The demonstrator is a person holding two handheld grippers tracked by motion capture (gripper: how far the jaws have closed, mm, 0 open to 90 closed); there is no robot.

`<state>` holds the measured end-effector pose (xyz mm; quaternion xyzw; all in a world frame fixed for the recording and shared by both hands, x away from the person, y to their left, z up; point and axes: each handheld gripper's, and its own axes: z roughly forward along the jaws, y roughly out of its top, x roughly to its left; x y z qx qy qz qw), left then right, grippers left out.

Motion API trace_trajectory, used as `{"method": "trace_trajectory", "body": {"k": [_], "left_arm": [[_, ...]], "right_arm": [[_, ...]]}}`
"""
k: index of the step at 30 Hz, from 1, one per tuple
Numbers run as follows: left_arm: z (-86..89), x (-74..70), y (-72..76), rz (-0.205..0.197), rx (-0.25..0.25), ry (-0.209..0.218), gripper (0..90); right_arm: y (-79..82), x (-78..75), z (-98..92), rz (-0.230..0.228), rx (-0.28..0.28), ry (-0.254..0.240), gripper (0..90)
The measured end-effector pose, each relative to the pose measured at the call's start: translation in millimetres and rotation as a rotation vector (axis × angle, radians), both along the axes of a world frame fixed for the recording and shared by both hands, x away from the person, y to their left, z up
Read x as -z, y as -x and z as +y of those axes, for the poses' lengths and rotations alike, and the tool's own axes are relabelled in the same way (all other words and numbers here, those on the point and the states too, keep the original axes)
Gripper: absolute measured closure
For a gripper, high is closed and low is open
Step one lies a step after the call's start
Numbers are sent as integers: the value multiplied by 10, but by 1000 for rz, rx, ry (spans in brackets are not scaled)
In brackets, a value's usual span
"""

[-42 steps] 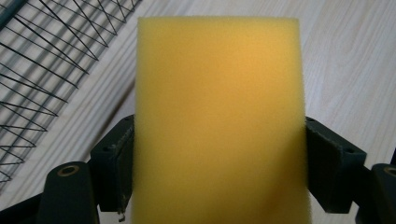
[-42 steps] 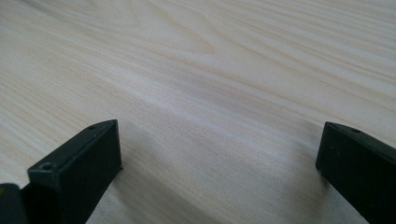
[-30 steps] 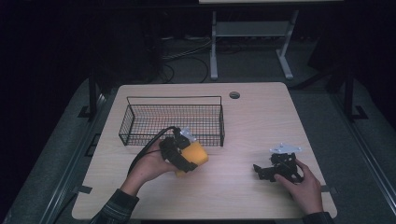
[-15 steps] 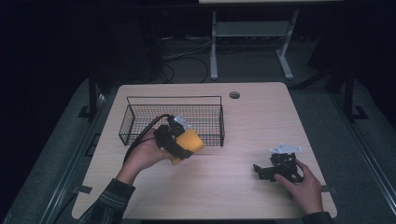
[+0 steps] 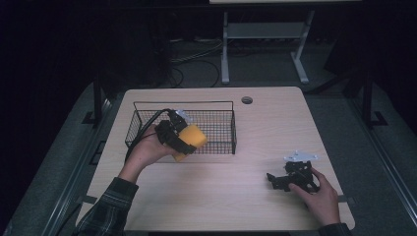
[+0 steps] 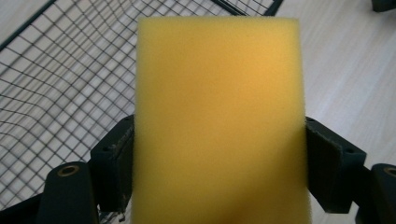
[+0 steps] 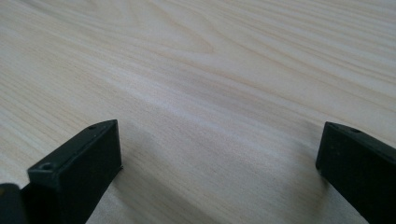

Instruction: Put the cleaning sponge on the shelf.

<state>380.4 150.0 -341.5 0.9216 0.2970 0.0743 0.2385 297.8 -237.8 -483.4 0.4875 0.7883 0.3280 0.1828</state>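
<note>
A yellow sponge (image 5: 192, 137) (image 6: 219, 116) is clamped between the two black jaws of my left gripper (image 5: 183, 140) (image 6: 219, 163), which press on its long sides. The sponge hangs over the front rim of a black wire basket (image 5: 147, 109) (image 6: 60, 84) at the table's back left. My right gripper (image 5: 276, 180) (image 7: 219, 154) rests low on the wooden table (image 5: 246, 206) at the front right, held by a hand. Its jaws stand wide apart with only bare wood between them.
A round cable hole (image 5: 247, 100) sits near the table's far edge. A white-grey plate (image 5: 301, 157) tops the right gripper. A metal stand (image 5: 265, 34) and cables lie on the dark floor behind the table.
My left gripper has carried the sponge up and away from the person, from the table in front of the basket to over the basket's front rim. The right gripper has kept still.
</note>
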Motion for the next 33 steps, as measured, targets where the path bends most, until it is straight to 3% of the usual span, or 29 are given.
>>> {"method": "trace_trajectory", "body": {"k": [20, 33], "left_arm": [[294, -36, -327, -20, -111, -2, 223], [457, -62, -466, -36, -181, 2, 223]], "right_arm": [[-1, 1, 0, 0, 0, 0, 0], [-1, 2, 0, -1, 0, 0, 0]]}}
